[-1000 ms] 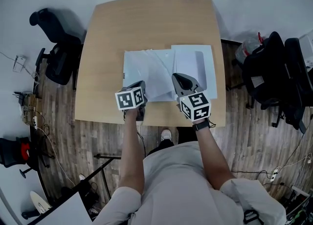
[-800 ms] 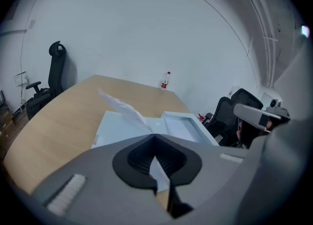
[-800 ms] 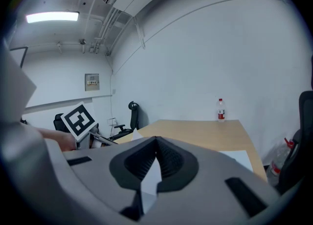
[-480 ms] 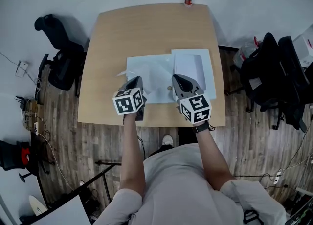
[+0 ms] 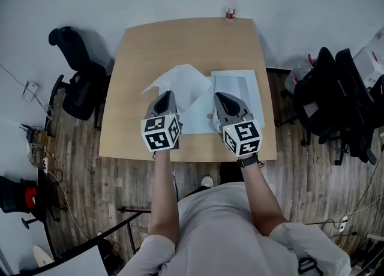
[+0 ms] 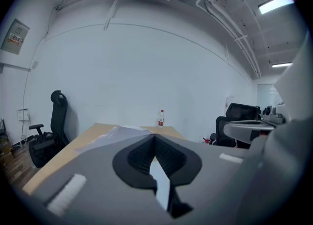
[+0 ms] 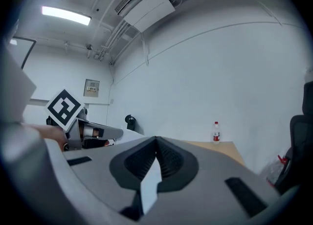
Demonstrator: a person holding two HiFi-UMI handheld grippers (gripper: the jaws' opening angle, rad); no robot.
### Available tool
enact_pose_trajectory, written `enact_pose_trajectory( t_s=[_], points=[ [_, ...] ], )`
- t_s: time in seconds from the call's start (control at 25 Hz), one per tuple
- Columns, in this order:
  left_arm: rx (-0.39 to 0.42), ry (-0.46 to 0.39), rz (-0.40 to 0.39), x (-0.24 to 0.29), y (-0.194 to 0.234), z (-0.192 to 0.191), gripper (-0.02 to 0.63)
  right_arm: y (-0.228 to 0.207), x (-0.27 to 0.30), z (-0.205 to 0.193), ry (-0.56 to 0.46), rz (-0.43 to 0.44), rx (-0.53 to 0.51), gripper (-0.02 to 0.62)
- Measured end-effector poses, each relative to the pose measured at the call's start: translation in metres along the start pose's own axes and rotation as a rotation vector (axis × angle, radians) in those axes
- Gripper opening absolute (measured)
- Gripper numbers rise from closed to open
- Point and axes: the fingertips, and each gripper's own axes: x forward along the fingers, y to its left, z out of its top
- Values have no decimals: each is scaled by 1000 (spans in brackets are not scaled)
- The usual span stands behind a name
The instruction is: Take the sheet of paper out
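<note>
The left gripper (image 5: 165, 96) fingers pinch the sheet (image 5: 180, 81), and the right gripper (image 5: 223, 98) fingers pinch the folder (image 5: 241, 86). Uneven pulling could tear or crease the sheet, or it could slip free.

Office, black swivel chair (image 5: 81, 89), wooden desk (image 5: 186, 41), ceiling strip light (image 7: 66, 15), wood-plank floor (image 5: 90, 179)

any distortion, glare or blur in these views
Head view: fisheye bows the table edges, light soft and even. Left gripper view: dark round vignette, ceiling light glares, near jaws blurred. Right gripper view: same vignette, bright ceiling strip, bottle clear.
</note>
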Motion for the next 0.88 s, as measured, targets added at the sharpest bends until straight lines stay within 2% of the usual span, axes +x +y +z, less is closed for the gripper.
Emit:
enact_pose_trajectory(
  t_s=[0.28, 0.48, 0.64, 0.88],
  points=[
    [51, -152, -2, -19, -8, 48, 6, -5, -12, 45, -85, -82, -46, 12],
    [87, -229, 1, -28, -19, 70, 6, -17, -20, 62, -128, -181, -37, 12],
    [127, -277, 40, -28, -19, 79, 6, -28, -22, 64, -132, -255, -30, 12],
    [140, -313, 24, -25, -23, 85, 6, -30, -22, 70, -127, -281, -58, 12]
  ],
)
